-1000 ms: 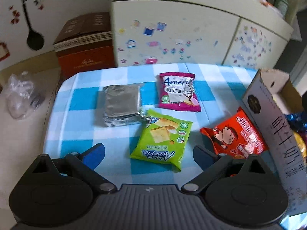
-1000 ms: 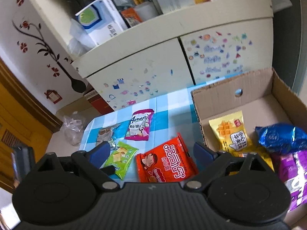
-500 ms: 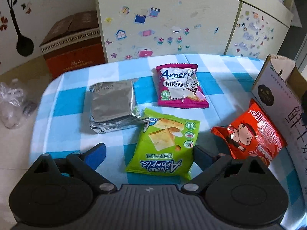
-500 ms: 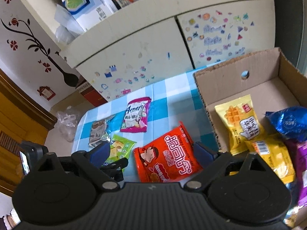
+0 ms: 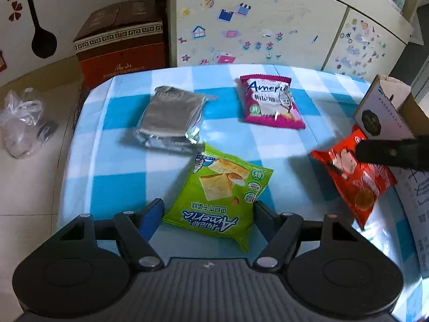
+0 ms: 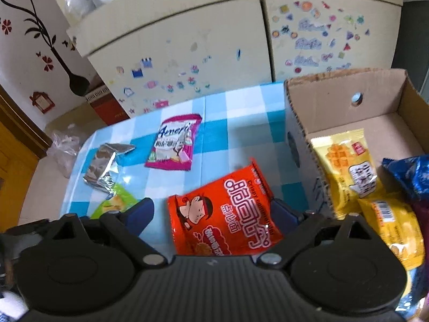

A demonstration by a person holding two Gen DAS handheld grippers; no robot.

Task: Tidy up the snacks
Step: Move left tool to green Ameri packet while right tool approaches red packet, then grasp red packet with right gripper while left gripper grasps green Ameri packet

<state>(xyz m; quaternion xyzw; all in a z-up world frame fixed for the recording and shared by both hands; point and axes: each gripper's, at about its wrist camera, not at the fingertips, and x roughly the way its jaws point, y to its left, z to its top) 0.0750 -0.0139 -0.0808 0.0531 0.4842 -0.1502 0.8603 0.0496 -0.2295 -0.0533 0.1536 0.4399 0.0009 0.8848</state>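
A green cracker packet [image 5: 219, 190] lies on the blue-checked table [image 5: 120, 187]. My left gripper [image 5: 207, 216] straddles its near end. Its jaws are closing, and the blue pad [image 5: 151, 216] stands just at the packet's edge without squeezing it. A red noodle packet [image 6: 225, 212] lies beside the cardboard box [image 6: 346, 99]. My right gripper [image 6: 211, 212] hangs open over it, one finger on each side. In the left wrist view a black finger [image 5: 388, 153] of the right gripper crosses the red noodle packet [image 5: 356, 185].
A pink packet [image 5: 270, 102] and a silver foil pack [image 5: 171, 118] lie farther back on the table. The box holds yellow packets [image 6: 346, 161] and a blue one [image 6: 410, 174]. A stickered cupboard [image 5: 254, 21] stands behind; a brown carton [image 5: 120, 43] and plastic bag [image 5: 21, 123] are on the floor.
The left gripper came down closer to the green packet and its jaws narrowed around it. The right gripper sank toward the red packet, which now lies between its fingers.
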